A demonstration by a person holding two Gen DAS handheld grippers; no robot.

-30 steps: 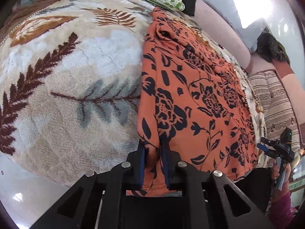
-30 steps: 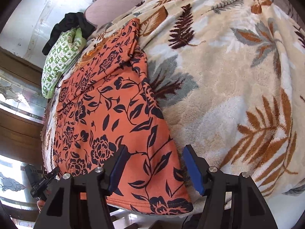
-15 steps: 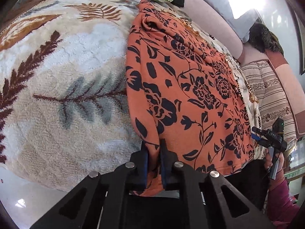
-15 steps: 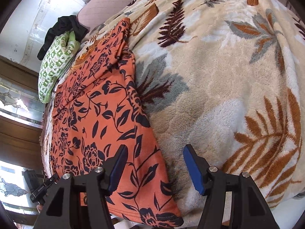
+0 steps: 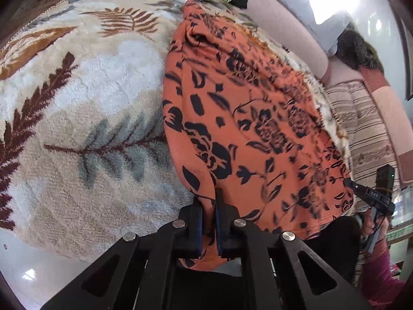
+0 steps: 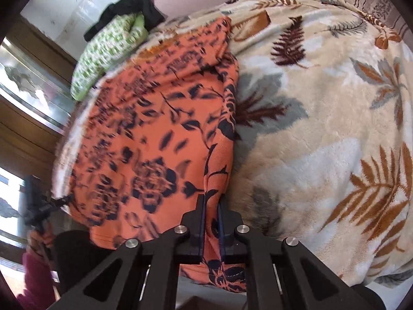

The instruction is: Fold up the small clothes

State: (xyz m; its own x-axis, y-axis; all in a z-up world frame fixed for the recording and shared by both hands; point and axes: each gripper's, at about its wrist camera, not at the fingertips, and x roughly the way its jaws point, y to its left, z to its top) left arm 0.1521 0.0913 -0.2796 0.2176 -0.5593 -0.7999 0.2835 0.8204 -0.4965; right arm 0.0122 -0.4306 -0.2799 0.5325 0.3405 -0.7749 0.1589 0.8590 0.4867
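An orange garment with a black flower print (image 5: 258, 118) lies spread on a leaf-patterned fleece blanket (image 5: 77, 108). My left gripper (image 5: 208, 201) is shut on the garment's near hem at its left corner. In the right wrist view the same garment (image 6: 155, 134) lies left of centre, and my right gripper (image 6: 211, 206) is shut on its near hem at the right corner. The right gripper also shows in the left wrist view (image 5: 371, 196) at the garment's far right edge. The left gripper shows in the right wrist view (image 6: 44, 206) at the left.
A green-and-white patterned cloth (image 6: 105, 49) and a black cloth (image 6: 129, 7) lie at the far end of the blanket (image 6: 322, 129). A striped cushion (image 5: 366, 129) and a pink sofa back (image 5: 284, 31) lie to the right. Floor shows below the blanket edge.
My right gripper moved in and shut on the garment's near right hem; it was open before. My left gripper kept its hold, and the garment shifted slightly.
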